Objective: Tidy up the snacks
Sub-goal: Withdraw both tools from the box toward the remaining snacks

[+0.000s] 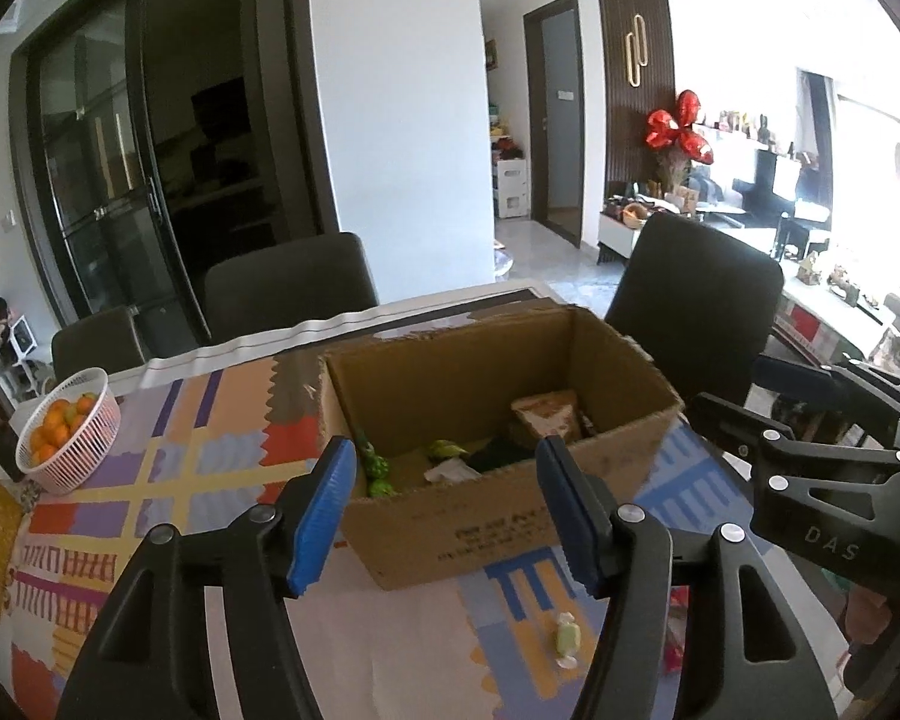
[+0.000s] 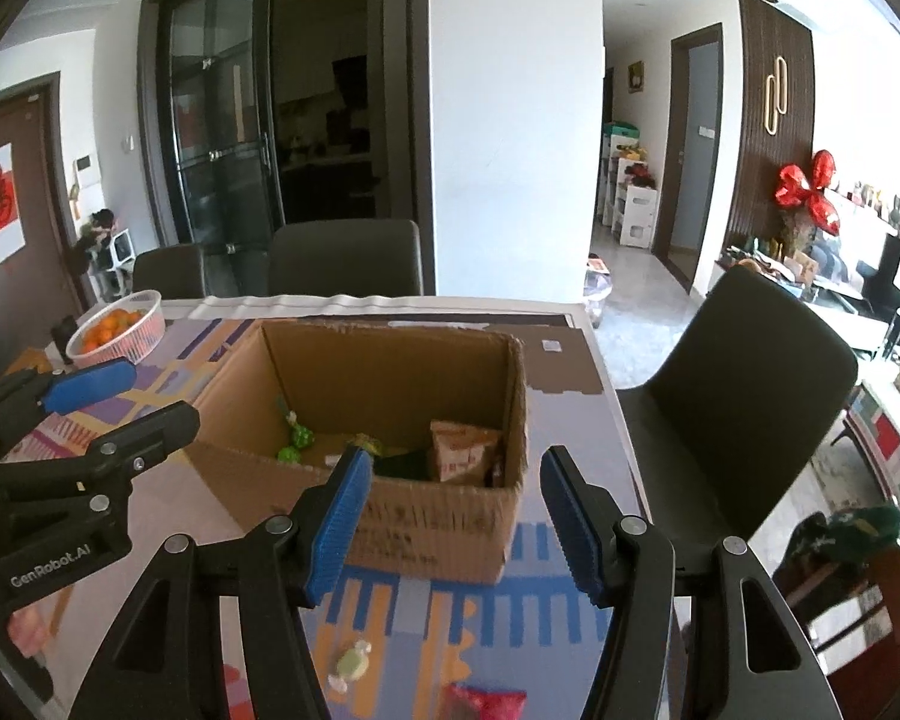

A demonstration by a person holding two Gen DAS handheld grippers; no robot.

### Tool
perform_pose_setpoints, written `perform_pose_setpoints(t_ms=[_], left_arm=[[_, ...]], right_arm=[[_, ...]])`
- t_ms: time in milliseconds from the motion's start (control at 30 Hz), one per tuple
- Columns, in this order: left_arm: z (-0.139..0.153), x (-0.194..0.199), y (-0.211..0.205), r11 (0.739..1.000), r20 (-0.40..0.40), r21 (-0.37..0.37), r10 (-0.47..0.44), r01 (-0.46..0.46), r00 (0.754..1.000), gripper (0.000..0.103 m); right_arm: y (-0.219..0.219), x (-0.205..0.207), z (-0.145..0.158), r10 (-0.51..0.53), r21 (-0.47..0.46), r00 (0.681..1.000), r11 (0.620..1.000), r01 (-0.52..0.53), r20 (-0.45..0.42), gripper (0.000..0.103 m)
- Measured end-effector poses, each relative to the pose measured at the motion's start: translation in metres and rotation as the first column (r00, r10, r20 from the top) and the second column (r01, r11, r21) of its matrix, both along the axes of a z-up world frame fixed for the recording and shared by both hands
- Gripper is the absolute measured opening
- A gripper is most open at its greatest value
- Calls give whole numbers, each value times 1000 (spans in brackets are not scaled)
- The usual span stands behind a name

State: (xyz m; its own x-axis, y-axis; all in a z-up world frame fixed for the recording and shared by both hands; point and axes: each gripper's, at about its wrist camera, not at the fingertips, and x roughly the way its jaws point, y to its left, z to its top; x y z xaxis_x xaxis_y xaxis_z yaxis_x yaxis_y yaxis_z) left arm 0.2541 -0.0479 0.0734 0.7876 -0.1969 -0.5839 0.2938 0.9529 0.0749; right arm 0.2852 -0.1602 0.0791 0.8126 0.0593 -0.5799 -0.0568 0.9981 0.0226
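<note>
my view: a table (image 2: 606,420) under a patterned cloth (image 1: 210,420), dark chairs on the far side and one chair (image 2: 738,420) off the right edge. a white basket (image 1: 99,441) of oranges (image 1: 54,429) sits at the far left of the table, well apart from the work. a flattened brown cardboard sheet (image 2: 564,366) lies behind the box.

the open box (image 1: 510,516) stands mid-table, upright, flaps gone or folded. inside i see green wrapped sweets (image 1: 379,471) against the left wall, a tan snack pack (image 2: 462,450) leaning at the right corner, and something dark between them that i can't identify.

one pale green candy (image 2: 349,663) lies loose on the cloth, on my side of the box and apart from it. a red packet (image 2: 486,702) shows at the bottom edge of the right view, just beside the candy; most of it is cut off.

left gripper (image 1: 444,519): jaws spread wide, nothing between the blue pads (image 1: 324,516). it is raised above the table, aimed at the box's near wall, with the candy below and a bit right of its centre line.

right gripper (image 2: 456,525): jaws also wide apart, holding nothing. it faces the box's near right corner; the candy lies low, under its left finger. the two grippers are side by side, near but not touching.
</note>
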Motion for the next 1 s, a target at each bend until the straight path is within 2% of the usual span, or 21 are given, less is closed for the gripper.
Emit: perform_pose_setpoints(t_ms=[433, 1000], left_arm=[[-28, -46, -16, 998, -6, 36, -58, 58, 998, 62], [-98, -61, -34, 989, -133, 67, -124, 133, 983, 62]], right_arm=[[-11, -54, -22, -56, 6, 998, 998, 56, -12, 60], [-15, -76, -94, -67, 45, 980, 996, 77, -187, 60]])
